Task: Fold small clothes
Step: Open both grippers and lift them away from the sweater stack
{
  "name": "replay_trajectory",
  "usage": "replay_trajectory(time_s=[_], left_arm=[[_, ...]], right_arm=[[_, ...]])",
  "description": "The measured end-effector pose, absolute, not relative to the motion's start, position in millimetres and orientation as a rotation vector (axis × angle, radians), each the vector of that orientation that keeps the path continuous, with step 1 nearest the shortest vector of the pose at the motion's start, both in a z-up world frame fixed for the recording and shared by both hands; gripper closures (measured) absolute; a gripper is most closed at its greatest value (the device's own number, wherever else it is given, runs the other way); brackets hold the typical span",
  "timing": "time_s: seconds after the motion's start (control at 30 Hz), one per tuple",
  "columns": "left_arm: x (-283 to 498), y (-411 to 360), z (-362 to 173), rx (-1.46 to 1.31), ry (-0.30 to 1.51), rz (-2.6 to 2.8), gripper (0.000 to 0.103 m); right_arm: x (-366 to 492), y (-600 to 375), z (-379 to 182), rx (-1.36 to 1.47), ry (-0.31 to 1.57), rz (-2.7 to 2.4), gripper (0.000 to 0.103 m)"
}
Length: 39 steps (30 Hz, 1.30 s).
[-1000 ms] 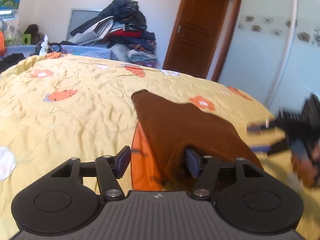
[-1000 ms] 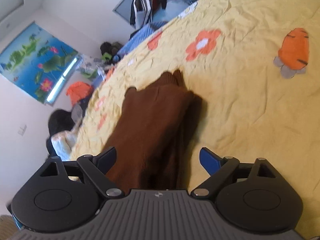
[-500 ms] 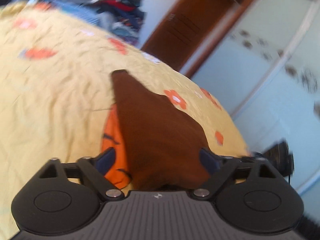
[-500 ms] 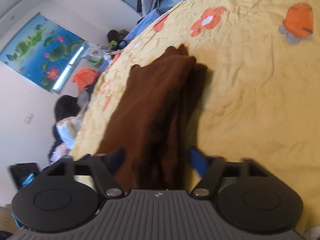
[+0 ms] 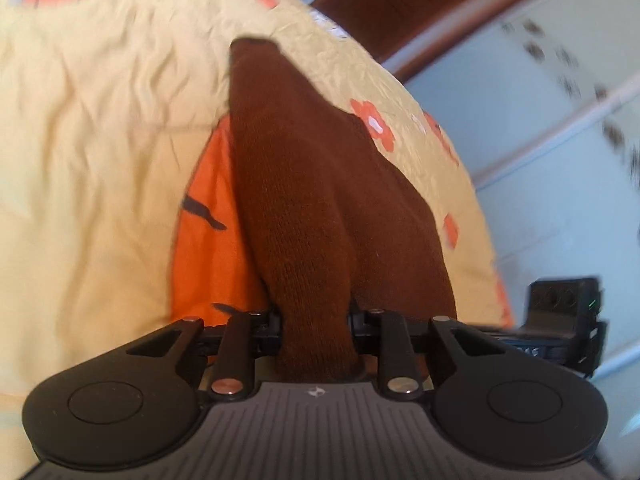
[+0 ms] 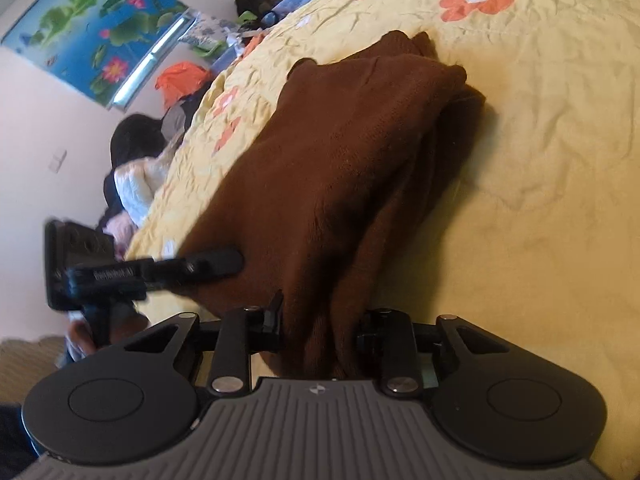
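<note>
A brown knitted garment (image 5: 320, 200) lies stretched along the yellow flowered bedspread (image 5: 100, 140). My left gripper (image 5: 316, 320) is shut on its near end, with the cloth bunched between the jaws. In the right wrist view the same garment (image 6: 340, 152) lies folded lengthwise, and my right gripper (image 6: 320, 324) is shut on its other end. The left gripper (image 6: 208, 264) also shows in the right wrist view, at the garment's left edge. The right gripper's body (image 5: 560, 316) shows at the right edge of the left wrist view.
An orange carrot print (image 5: 208, 216) on the bedspread lies partly under the garment. A brown door (image 5: 400, 8) and a pale wardrobe (image 5: 540, 120) stand beyond the bed. Piled clothes (image 6: 136, 184) and a lotus poster (image 6: 92, 28) are at the bed's far side.
Both grippers went from open around the garment's ends to shut on them. The left view has tilted and moved closer to the cloth.
</note>
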<state>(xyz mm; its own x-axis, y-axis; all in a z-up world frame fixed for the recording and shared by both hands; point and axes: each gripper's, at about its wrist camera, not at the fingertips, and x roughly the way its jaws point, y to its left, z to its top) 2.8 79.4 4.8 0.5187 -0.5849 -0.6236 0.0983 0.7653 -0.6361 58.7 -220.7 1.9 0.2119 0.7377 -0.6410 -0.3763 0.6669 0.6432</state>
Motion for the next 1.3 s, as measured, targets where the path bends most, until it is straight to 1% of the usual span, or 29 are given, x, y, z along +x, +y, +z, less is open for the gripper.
replay_trajectory(time_s=[0.03, 0.1, 0.17, 0.2, 0.23, 0.27, 0.3, 0.33, 0.37, 0.4, 0.47, 0.53, 0.57, 0.6, 0.63, 0.67, 0.77, 0.8, 0.83, 0.87, 0.93, 0.97, 1.0, 1.03, 1.1, 1.13, 1.17, 1.23, 1.3], left_arm=[[-2.3, 76.8, 6.0, -0.506, 0.937, -0.436, 0.079], [-11.9, 68.8, 5.6, -0.39, 0.896, -0.418, 0.071], [-21.3, 62.5, 16.1, -0.302, 0.86, -0.365, 0.064], [-26.5, 58.9, 25.9, -0.244, 0.831, -0.343, 0.063], [-30.7, 57.7, 37.4, -0.186, 0.785, -0.324, 0.062], [-37.8, 54.1, 47.0, -0.132, 0.729, -0.305, 0.059], [-43.3, 49.1, 54.6, -0.081, 0.673, -0.298, 0.052], [-45.4, 39.9, 61.5, -0.026, 0.621, -0.298, 0.047], [-46.3, 31.6, 63.8, 0.015, 0.585, -0.303, 0.035], [-44.8, 21.0, 63.2, 0.055, 0.559, -0.317, 0.031], [-35.3, 0.5, 54.4, 0.116, 0.56, -0.348, 0.031], [-21.3, -20.4, 33.3, 0.192, 0.604, -0.36, 0.031], [-16.6, -26.2, 23.0, 0.216, 0.625, -0.356, 0.031], [-17.1, -27.8, 15.5, 0.21, 0.591, -0.356, 0.031], [-16.7, -27.1, 9.9, 0.205, 0.572, -0.359, 0.031], [-15.3, -25.6, 7.9, 0.195, 0.564, -0.359, 0.031], [-11.9, -25.3, 7.2, 0.186, 0.566, -0.357, 0.031], [-11.1, -25.5, 6.5, 0.186, 0.563, -0.357, 0.031], [-10.7, -25.1, 6.3, 0.183, 0.561, -0.356, 0.031], [-11.5, -24.9, 6.7, 0.181, 0.56, -0.355, 0.031], [-17.4, -24.4, 5.4, 0.173, 0.556, -0.351, 0.031], [-17.4, -24.5, 5.0, 0.172, 0.553, -0.348, 0.031], [-23.6, -25.7, 5.3, 0.173, 0.55, -0.345, 0.031], [-23.4, -26.0, 5.3, 0.173, 0.55, -0.344, 0.031], [-24.3, -26.7, 6.8, 0.173, 0.557, -0.345, 0.031], [-25.3, -27.1, 7.8, 0.174, 0.558, -0.345, 0.031], [-25.2, -27.0, 8.1, 0.174, 0.56, -0.346, 0.031], [-26.4, -26.9, 8.4, 0.174, 0.562, -0.344, 0.031], [-26.2, -26.3, 8.3, 0.171, 0.564, -0.339, 0.031]], right_arm=[[50.1, -220.8, 1.9, 0.359, 1.09, 0.801, 0.071], [40.2, -225.9, -2.8, 0.384, 1.052, 0.795, 0.072], [44.5, -237.8, -9.2, 0.502, 1.07, 0.793, 0.063], [49.0, -244.1, -7.5, 0.543, 1.087, 0.777, 0.052], [52.4, -251.6, -0.4, 0.559, 1.073, 0.731, 0.038], [55.0, -258.7, 11.0, 0.547, 1.016, 0.669, 0.033], [59.0, -265.2, 24.1, 0.521, 0.947, 0.626, 0.031], [65.2, -267.9, 34.9, 0.501, 0.894, 0.607, 0.031], [74.5, -267.6, 43.2, 0.5, 0.869, 0.599, 0.031], [86.7, -264.1, 48.8, 0.51, 0.86, 0.601, 0.031], [108.6, -244.6, 54.7, 0.511, 0.857, 0.659, 0.031], [131.2, -213.1, 49.0, 0.482, 0.905, 0.724, 0.032], [142.1, -196.3, 43.2, 0.426, 0.94, 0.73, 0.031], [151.4, -179.2, 34.1, 0.329, 0.98, 0.695, 0.03], [161.1, -165.3, 21.3, 0.236, 1.014, 0.643, 0.031], [161.7, -160.3, 17.8, 0.182, 0.931, 0.657, 0.026], [170.0, -151.3, 19.9, 0.159, 0.962, 0.639, 0.024], [171.6, -148.0, 22.3, 0.128, 0.971, 0.635, 0.025], [170.4, -146.0, 24.4, 0.098, 0.968, 0.623, 0.029], [166.2, -145.7, 29.0, 0.086, 0.963, 0.594, 0.03], [147.8, -149.0, 40.6, 0.091, 0.929, 0.565, 0.028], [139.2, -147.4, 46.0, 0.1, 0.903, 0.597, 0.026], [133.2, -144.4, 48.3, 0.106, 0.895, 0.624, 0.018], [130.7, -140.8, 45.7, 0.1, 0.907, 0.632, 0.014], [136.1, -134.4, 24.2, 0.053, 0.957, 0.607, 0.013], [133.3, -135.4, 17.3, 0.01, 0.885, 0.624, 0.013], [134.1, -136.9, 13.1, -0.007, 0.862, 0.63, 0.013], [137.2, -137.4, 21.0, 0.043, 0.888, 0.595, 0.014], [132.1, -131.2, 31.3, 0.029, 0.906, 0.548, 0.016]])
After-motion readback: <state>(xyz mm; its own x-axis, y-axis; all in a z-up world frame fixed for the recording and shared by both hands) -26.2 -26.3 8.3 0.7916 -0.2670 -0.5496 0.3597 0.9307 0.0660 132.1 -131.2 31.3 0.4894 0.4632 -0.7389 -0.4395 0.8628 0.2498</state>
